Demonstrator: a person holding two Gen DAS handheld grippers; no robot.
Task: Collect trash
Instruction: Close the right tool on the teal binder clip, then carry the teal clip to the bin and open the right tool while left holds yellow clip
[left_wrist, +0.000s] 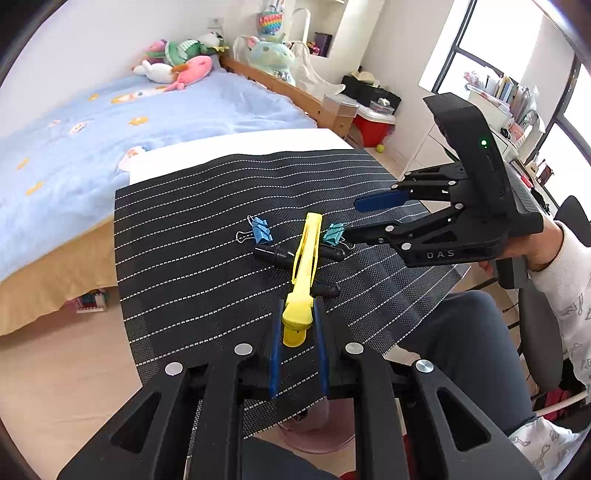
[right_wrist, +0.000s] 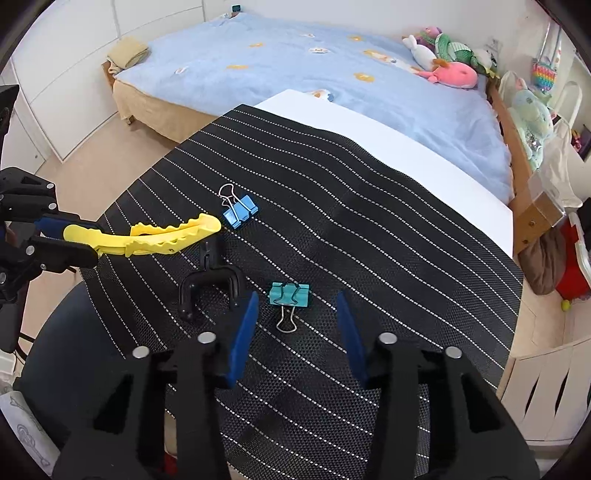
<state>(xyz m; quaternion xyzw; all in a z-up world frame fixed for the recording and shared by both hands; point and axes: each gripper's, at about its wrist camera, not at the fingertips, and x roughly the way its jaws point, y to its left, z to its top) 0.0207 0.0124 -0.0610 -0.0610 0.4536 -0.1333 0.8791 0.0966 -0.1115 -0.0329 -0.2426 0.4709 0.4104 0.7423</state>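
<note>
My left gripper (left_wrist: 298, 314) is shut on the handle end of a yellow plastic clip (left_wrist: 304, 258), whose long jaws reach out over the black striped mat (left_wrist: 184, 221). Under the clip lies a black U-shaped plastic piece (left_wrist: 280, 254). A teal binder clip (right_wrist: 289, 294) lies on the mat between the blue pads of my right gripper (right_wrist: 297, 295). The pads stand apart on either side of it without touching it. A blue binder clip (right_wrist: 239, 213) lies farther out. In the right wrist view the left gripper (right_wrist: 86, 240) holds the yellow clip (right_wrist: 147, 234) at the left.
The mat covers a white table (right_wrist: 369, 122) beside a bed with a blue cover (right_wrist: 295, 66) and plush toys (right_wrist: 450, 74). A person's leg (left_wrist: 461, 332) and a chair are at the near edge. A pink bin (left_wrist: 314, 432) shows below the mat. A red box (left_wrist: 373, 127) stands on the floor.
</note>
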